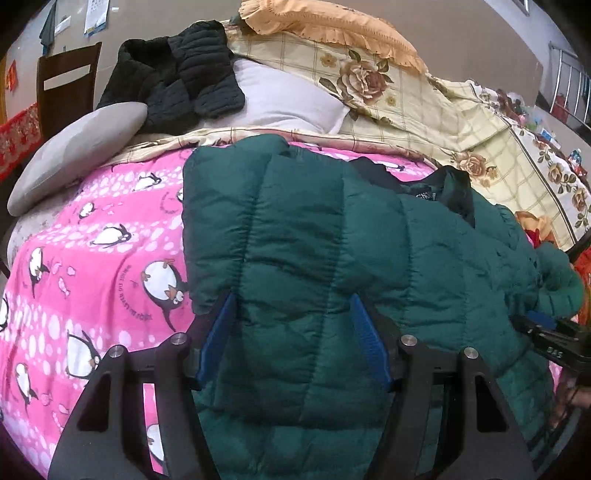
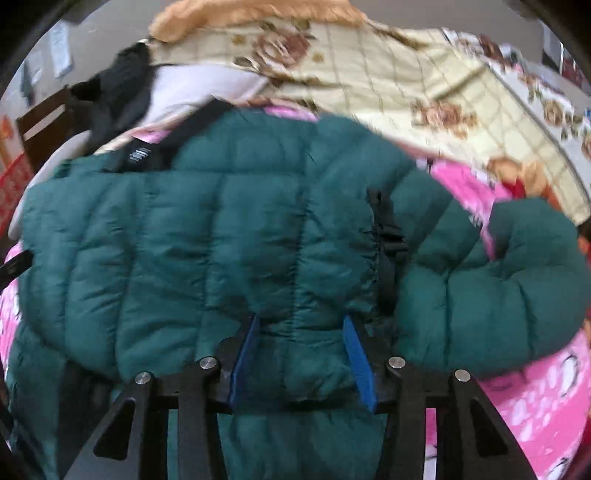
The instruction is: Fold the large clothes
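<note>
Both claws straddle the dark green quilted puffer jacket (image 1: pixel 332 240) on the bed's pink penguin blanket (image 1: pixel 92 258). Left claw (image 1: pixel 291 339) and right claw (image 2: pixel 299 339): pads flank a padded ridge; whether they pinch it, cannot tell. Bite deep through both layers before lifting.

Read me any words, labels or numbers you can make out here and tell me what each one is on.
Nothing reads in full.
Neck label of the green jacket: white print, too small to read; blurred in the right wrist view.
Penguin blanket: a ring of curved lettering beside a penguin, upside down and too distorted to read.
Wall papers: print too small.
Right gripper body: small white marks, unreadable.
</note>
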The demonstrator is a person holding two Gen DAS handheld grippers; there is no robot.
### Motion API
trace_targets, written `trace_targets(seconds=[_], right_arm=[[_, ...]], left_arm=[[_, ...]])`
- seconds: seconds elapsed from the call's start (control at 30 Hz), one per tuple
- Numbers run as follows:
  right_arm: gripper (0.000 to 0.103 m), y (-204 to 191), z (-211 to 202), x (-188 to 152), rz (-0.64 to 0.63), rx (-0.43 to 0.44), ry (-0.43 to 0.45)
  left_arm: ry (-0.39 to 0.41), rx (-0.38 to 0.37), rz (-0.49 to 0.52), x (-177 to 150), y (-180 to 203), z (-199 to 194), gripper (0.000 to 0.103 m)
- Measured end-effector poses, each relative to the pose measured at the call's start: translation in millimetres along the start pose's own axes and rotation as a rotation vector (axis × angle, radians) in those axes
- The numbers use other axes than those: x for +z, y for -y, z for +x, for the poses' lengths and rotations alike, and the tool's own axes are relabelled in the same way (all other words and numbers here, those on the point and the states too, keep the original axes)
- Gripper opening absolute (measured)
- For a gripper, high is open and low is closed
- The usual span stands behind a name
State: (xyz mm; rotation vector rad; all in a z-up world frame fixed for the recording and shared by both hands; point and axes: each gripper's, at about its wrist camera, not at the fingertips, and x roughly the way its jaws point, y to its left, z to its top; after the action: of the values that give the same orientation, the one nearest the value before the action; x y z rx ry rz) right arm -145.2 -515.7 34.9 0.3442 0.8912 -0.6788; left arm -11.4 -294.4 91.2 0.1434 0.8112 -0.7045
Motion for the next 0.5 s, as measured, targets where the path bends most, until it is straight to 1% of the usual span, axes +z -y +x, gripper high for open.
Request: trace_targets(seconds=[0.1,0.27,0.37,0.43,0.5], right_arm=[[0.045,0.6,-2.1,-3.2,0.013,0.004,0.016],[0.046,0.0,-38.0,-13.6,0.043,0.071,0.041],[0.046,-6.3,-55.5,-23.2,0.029,0.095,0.051],[0.046,-10.2,-53.6,-25.9,0.019,0.087,0.036],[0.046,-10.5,-41.2,-30.0,0.034,0.068,0.005]], left_arm=[[0.001,0.016,0.014,0.6,0.1,0.1,0.064],[0.01,0.018,0.019,-0.6,1.2,-7.5,0.064],[0.016,0.001,0.006,-2.0,2.2,-15.5,0.064],[0.021,-0.006,0.004,-2.7,5.0,-20.9,0.064],[0.019,-0.012,0.008,-4.3,10.8,-26.7,0.064]])
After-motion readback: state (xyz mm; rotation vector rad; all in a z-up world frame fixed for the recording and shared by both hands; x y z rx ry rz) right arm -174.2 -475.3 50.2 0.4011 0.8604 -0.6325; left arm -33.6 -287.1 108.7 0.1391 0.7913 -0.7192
